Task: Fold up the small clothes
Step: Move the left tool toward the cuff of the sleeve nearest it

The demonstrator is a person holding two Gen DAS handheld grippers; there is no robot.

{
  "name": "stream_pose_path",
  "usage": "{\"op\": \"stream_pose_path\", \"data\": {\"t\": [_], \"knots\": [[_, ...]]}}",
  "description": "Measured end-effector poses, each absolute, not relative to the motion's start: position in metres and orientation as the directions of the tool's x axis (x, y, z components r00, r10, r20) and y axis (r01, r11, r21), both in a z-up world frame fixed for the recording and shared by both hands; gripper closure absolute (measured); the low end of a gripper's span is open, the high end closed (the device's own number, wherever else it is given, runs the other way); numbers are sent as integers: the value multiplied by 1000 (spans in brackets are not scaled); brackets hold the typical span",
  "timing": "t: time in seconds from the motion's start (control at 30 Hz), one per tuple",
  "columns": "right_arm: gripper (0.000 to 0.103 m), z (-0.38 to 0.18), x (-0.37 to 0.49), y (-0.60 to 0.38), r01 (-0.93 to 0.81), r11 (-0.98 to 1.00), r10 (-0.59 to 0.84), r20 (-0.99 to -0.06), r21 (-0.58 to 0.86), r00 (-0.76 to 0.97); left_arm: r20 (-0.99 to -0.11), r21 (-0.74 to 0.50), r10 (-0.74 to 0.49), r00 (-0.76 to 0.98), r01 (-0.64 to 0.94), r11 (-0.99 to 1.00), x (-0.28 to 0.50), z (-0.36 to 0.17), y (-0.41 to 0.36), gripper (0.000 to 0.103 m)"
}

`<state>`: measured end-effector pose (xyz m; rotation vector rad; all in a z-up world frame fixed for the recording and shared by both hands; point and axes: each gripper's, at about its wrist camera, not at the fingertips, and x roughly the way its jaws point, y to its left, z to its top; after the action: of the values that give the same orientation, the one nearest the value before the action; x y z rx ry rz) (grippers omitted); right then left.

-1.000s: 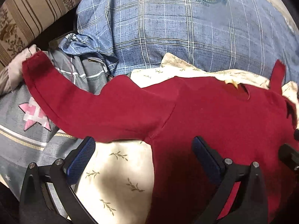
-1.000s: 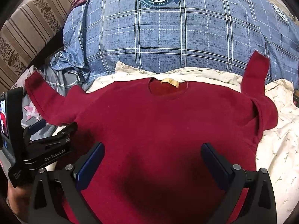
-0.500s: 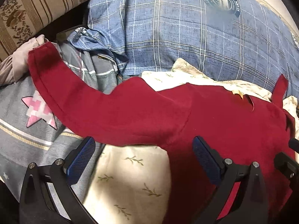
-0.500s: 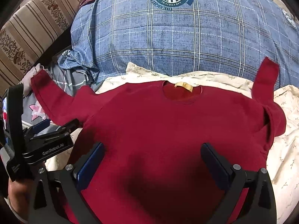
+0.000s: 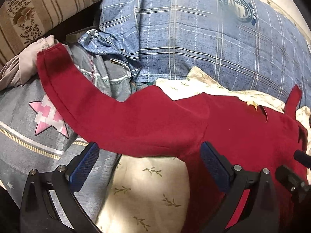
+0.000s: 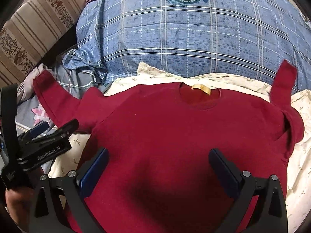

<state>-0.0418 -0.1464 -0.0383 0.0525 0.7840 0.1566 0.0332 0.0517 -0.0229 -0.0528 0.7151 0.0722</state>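
Observation:
A dark red long-sleeved sweater [image 6: 175,132] lies flat, front up, on a cream leaf-print cloth [image 6: 299,167]; its collar with a yellow label [image 6: 201,89] points away from me. Its left sleeve [image 5: 108,108] stretches out to the left, over grey bedding. Its right sleeve [image 6: 284,81] bends upward against the blue pillow. My left gripper [image 5: 149,163] is open and empty, just in front of the left sleeve and armpit. It also shows in the right wrist view [image 6: 50,132]. My right gripper [image 6: 159,165] is open and empty, over the sweater's lower body.
A big blue checked pillow [image 6: 194,38] with a round crest lies behind the sweater. A striped floral cushion [image 5: 38,9] is at the back left. Crumpled blue and grey clothes [image 5: 108,66] and grey bedding with a pink star [image 5: 48,116] lie to the left.
My left gripper has shifted left, bringing the left sleeve more to the centre of its view. My right gripper has drifted slightly left. The sweater has not moved.

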Motion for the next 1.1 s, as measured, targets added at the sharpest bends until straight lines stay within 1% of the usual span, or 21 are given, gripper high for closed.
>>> {"op": "stream_pose_path", "data": {"t": [0.57, 0.87, 1.03, 1.1], "knots": [[0, -42, -37, -135, -176, 975, 220, -702, 135, 677, -661, -59, 96, 744, -180, 982, 41, -26, 80, 0], [0, -49, -34, -135, -167, 975, 222, -713, 147, 665, -668, -46, 101, 737, -176, 983, 42, -29, 79, 0], [0, -49, -30, -133, -184, 973, 228, -720, 140, 656, -679, -77, 81, 729, -180, 981, 47, -20, 93, 0], [0, -48, -29, -133, -192, 971, 233, -720, 140, 654, -671, -74, 98, 735, -198, 977, 51, -10, 105, 0]]}}
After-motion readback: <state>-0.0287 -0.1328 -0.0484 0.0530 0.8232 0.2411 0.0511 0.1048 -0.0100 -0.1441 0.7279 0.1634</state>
